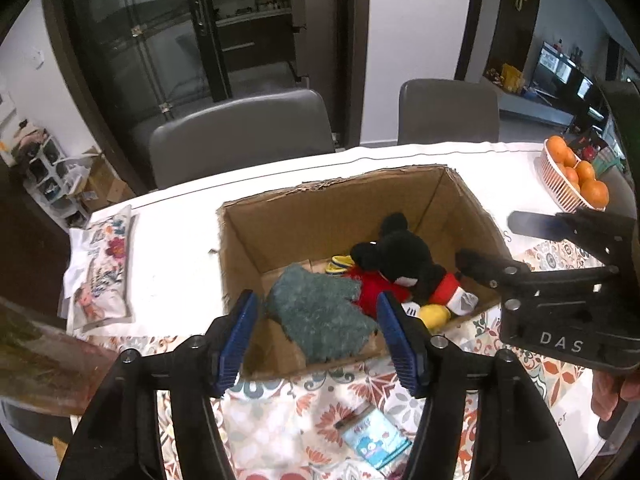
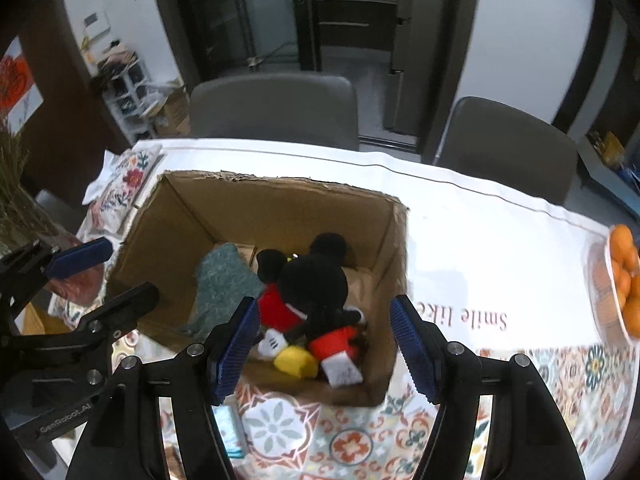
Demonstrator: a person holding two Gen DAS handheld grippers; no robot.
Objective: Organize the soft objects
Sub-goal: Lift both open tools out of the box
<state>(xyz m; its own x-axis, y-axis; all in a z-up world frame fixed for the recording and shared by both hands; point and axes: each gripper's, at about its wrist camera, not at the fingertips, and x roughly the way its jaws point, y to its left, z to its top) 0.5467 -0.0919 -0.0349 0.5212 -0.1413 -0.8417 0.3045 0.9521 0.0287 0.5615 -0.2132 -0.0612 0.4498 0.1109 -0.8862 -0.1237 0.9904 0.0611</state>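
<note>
An open cardboard box [image 1: 304, 208] [image 2: 276, 196] stands on the table. Inside lie a Mickey Mouse plush [image 1: 404, 272] [image 2: 316, 292] and a teal fuzzy cloth [image 1: 320, 308] [image 2: 224, 280]. My left gripper [image 1: 316, 340] is open and empty, above the box's near edge. My right gripper [image 2: 324, 352] is open and empty, above the near side of the box over the plush. Each gripper shows in the other's view: the right one [image 1: 516, 240], the left one [image 2: 104, 272].
A floral pillow [image 1: 106, 268] [image 2: 128, 180] lies on the table's left end. A basket of oranges [image 1: 572, 176] [image 2: 620, 284] sits at the right. A small blue-white packet [image 1: 376, 440] lies on the patterned cloth near me. Two grey chairs [image 1: 240, 132] stand behind the table.
</note>
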